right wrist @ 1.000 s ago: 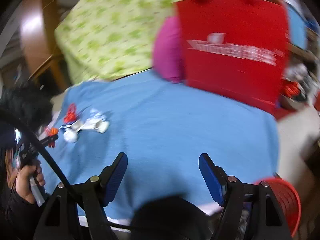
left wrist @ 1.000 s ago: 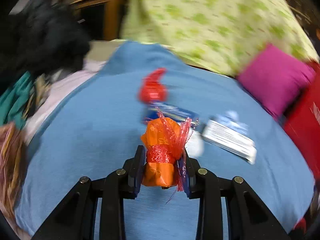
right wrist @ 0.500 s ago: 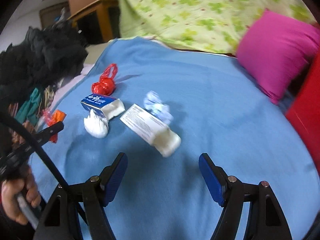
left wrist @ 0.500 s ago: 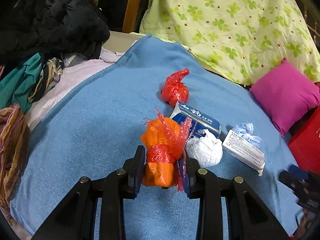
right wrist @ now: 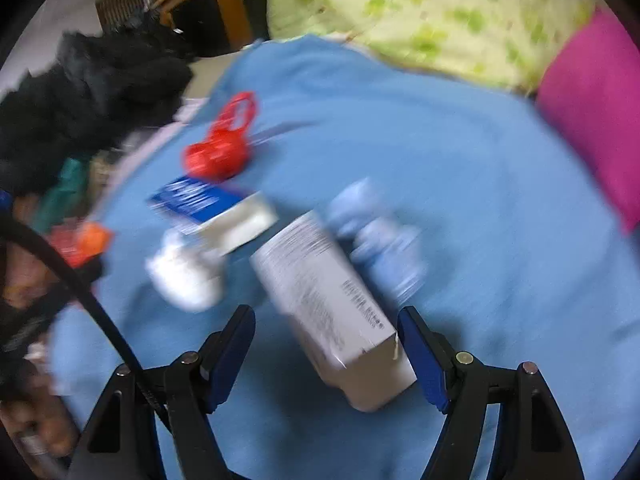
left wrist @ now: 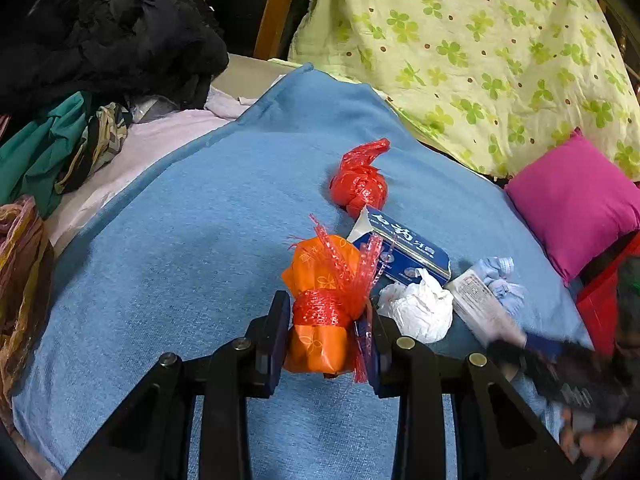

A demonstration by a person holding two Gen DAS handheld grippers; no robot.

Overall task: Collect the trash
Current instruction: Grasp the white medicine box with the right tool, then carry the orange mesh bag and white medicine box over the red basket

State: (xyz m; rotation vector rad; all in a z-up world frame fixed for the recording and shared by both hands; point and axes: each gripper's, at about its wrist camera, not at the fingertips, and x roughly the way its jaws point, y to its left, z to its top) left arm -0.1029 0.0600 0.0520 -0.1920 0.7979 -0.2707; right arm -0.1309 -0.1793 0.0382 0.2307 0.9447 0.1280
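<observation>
Left gripper (left wrist: pixel 325 338) clamped on orange bundle (left wrist: pixel 320 312), long axis along the fingers, frilled end forward, above blanket (left wrist: pixel 180 240). Right gripper (right wrist: pixel 326 348) wide open, straddling white box (right wrist: pixel 324 300) lying lengthwise, untouched. Toothpaste box (left wrist: pixel 404 256) lettering sharp only from left; right blurred.

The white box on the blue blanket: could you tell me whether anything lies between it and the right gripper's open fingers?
Nothing visible does. The white box already lies between the open fingers of the right gripper, nearer the right one, on the blue blanket.
</observation>
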